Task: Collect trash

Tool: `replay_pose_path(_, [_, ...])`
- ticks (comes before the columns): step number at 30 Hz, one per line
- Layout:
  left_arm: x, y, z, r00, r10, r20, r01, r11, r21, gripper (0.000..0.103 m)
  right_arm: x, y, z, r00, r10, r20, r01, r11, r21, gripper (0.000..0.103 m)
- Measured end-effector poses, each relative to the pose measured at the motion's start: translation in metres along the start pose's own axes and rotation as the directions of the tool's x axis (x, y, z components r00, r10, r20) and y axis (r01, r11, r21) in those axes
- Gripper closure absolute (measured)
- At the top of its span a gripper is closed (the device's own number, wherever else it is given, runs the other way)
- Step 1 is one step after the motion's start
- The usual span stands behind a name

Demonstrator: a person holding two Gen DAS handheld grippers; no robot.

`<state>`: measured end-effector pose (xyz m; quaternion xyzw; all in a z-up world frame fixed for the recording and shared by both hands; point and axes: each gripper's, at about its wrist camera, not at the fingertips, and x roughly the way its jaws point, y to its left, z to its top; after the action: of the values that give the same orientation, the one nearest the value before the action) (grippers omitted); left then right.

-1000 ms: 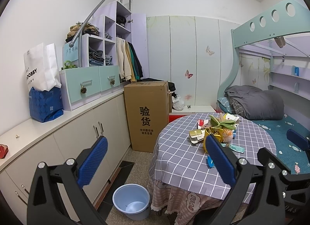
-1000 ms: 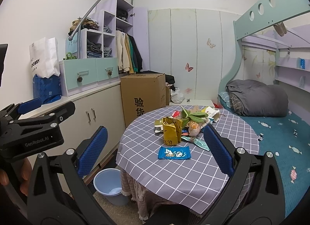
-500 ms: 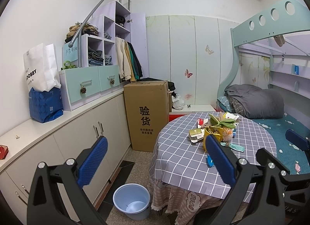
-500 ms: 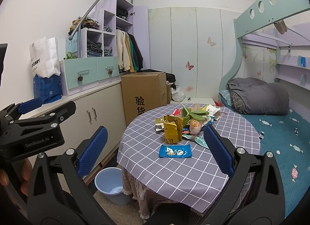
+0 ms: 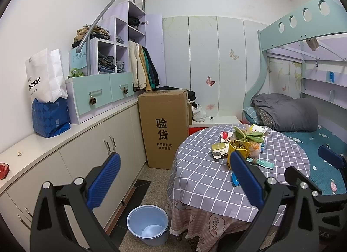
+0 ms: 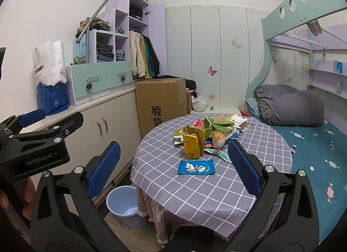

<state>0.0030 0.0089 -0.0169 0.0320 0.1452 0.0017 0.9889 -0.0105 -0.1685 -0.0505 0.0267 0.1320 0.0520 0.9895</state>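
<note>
A round table (image 6: 195,191) with a grey checked cloth holds a heap of trash: a blue snack wrapper (image 6: 196,167) nearest me, an upright yellow bag (image 6: 193,143), green leaves (image 6: 219,124), and several small packets (image 5: 219,148). A light blue bin (image 5: 148,224) stands on the floor left of the table; it also shows in the right wrist view (image 6: 124,205). My left gripper (image 5: 173,178) is open and empty, short of the table and above the bin. My right gripper (image 6: 171,165) is open and empty, just short of the blue wrapper.
White cabinets (image 5: 91,150) with a counter run along the left wall. A tall cardboard box (image 5: 163,128) stands behind the table. A bunk bed (image 6: 303,139) with a grey quilt lies to the right. A narrow floor strip lies between cabinets and table.
Both grippers have crept slightly toward the table; the trash heap sits a little closer in the right wrist view. Both stay open.
</note>
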Motion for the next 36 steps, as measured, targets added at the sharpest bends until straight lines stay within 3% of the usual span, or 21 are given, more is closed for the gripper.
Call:
replay_pose_path(12, [0.002,0.0,-0.007,1.0,0.0,-0.014,0.001,1.0,0.011,0.004,0.009,-0.006,-0.002,0.999,0.013,-0.032,-0.012,1.0,0.022,0.006])
replay_pose_path(25, [0.034,-0.024,-0.011,0.994,-0.014,-0.105,0.02,0.998,0.061,0.004,0.034,-0.03,-0.018,0.992,0.011,-0.122,0.001,0.996,0.094,0.006])
replay_pose_path(31, [0.067,-0.049,-0.029,0.975,-0.065,-0.211,0.089,0.991,0.104,0.004,0.055,-0.062,-0.038,0.981,0.005,-0.195,0.033,0.982,0.188,0.006])
replay_pose_path(36, [0.104,-0.084,-0.046,0.935,-0.182,-0.305,0.238,0.958,0.158,0.004,0.077,-0.096,-0.06,0.962,-0.044,-0.269,0.111,0.964,0.241,0.006])
